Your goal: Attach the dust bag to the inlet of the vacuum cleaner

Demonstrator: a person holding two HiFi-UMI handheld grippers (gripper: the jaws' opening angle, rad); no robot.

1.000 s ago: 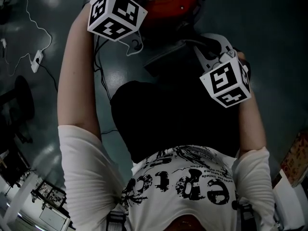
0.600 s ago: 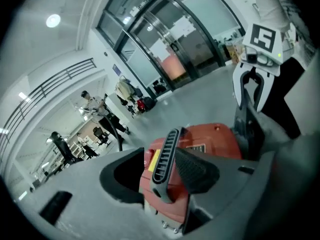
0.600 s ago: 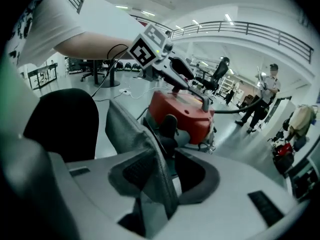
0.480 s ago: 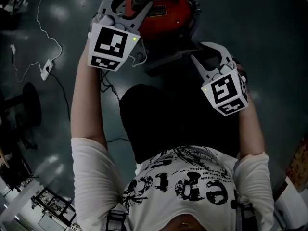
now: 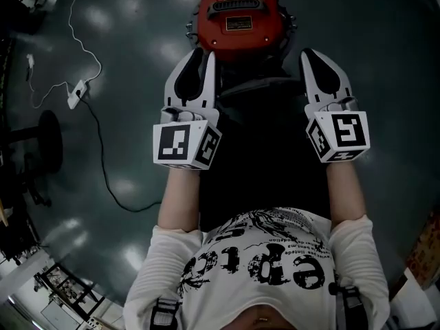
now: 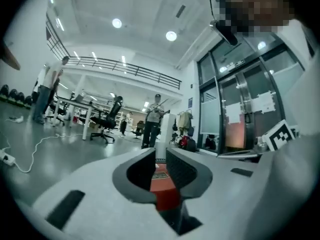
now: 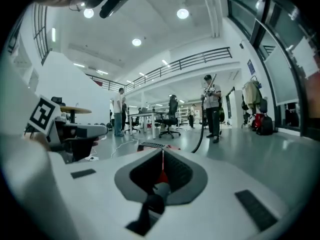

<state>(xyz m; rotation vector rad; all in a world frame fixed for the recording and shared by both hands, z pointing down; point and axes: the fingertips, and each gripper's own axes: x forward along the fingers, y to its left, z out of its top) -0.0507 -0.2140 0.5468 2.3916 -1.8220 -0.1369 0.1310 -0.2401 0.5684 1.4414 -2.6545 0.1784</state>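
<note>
The red vacuum cleaner point(image 5: 237, 19) stands on the floor in front of me, its dark grille and label facing up. My left gripper point(image 5: 203, 53) is held level just short of it. Its jaws are closing, still a narrow gap apart, and nothing is between them. Through that gap in the left gripper view point(image 6: 160, 153) I see the vacuum's red top point(image 6: 161, 176). My right gripper point(image 5: 313, 53) is level to the right. Its jaws are closing with the tips all but meeting point(image 7: 162, 153), and it holds nothing. No dust bag shows in any view.
A white power strip point(image 5: 75, 93) with its cable lies on the grey floor at left, beside a black stool base point(image 5: 48, 139). A black hose point(image 7: 200, 136) curves up beyond the vacuum. People, desks and office chairs stand far off. Glass doors point(image 6: 235, 119) are at right.
Both grippers have drawn back from the vacuum toward me and rolled so that their jaws point forward. The vacuum's top, partly covered before, is now in full view. Both pairs of jaws have narrowed.
</note>
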